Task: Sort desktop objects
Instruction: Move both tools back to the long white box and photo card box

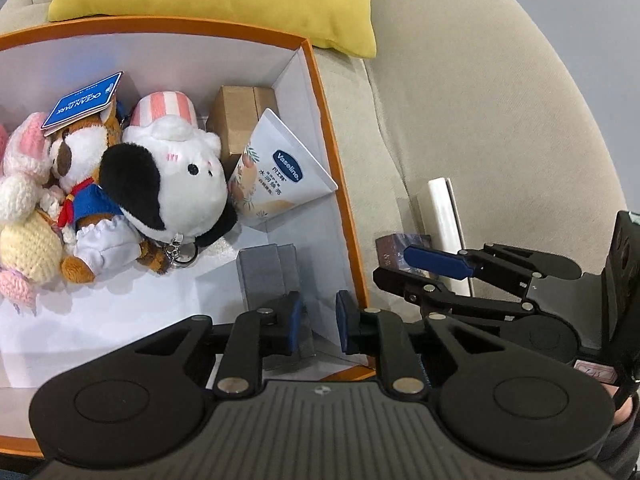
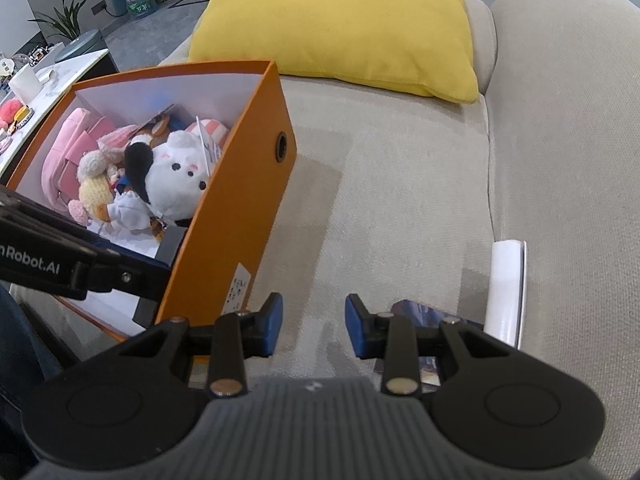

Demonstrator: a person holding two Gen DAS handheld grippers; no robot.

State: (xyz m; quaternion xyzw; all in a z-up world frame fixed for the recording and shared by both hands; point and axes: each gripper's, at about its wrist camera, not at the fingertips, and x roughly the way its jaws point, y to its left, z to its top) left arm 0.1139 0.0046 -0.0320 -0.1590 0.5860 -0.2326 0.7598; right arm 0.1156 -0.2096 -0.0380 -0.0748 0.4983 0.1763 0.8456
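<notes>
An orange box [image 1: 338,160] with a white inside stands on a beige sofa; it also shows in the right wrist view [image 2: 240,200]. It holds plush toys [image 1: 176,184], a Vaseline tube [image 1: 280,168], a brown carton [image 1: 240,116] and a grey box [image 1: 268,276]. My left gripper [image 1: 318,326] is open and empty over the box's near right corner, just above the grey box. My right gripper [image 2: 314,324] is open and empty over the sofa seat. A small dark printed box [image 2: 420,312] lies by its right finger, and a white book [image 2: 506,288] leans beyond it.
A yellow cushion [image 2: 344,20] rests against the sofa back behind the box. The sofa arm [image 2: 568,120] rises on the right. A white side table [image 2: 36,80] with small items stands to the left of the sofa.
</notes>
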